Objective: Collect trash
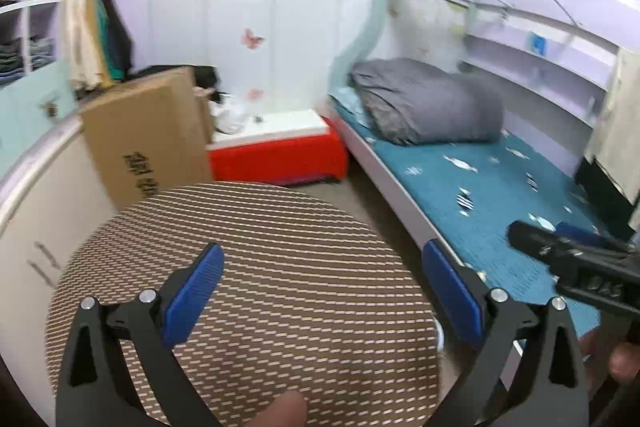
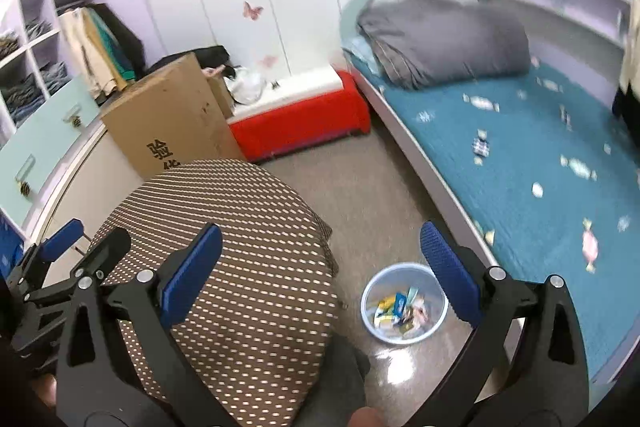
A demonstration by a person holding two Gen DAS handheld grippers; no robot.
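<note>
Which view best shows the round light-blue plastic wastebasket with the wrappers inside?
The right wrist view: the round light-blue plastic wastebasket sits in full view on the floor beside the table, wrappers visible inside. In the left wrist view the table hides it almost entirely.

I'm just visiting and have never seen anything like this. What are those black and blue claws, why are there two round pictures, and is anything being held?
No robot here: a person holds a two-finger gripper in each hand, each with a wide-angle camera looking along its blue fingers. One picture comes from the left gripper, the other from the right gripper; each also glimpses the other at its edge. Both are open and hold nothing. They hover over a round table with a brown patterned cover, which appears bare. On the floor beside it stands a small blue bin with wrappers inside, the trash collected. Around are a bed with a grey quilt, a cardboard box and a red bench.
</note>
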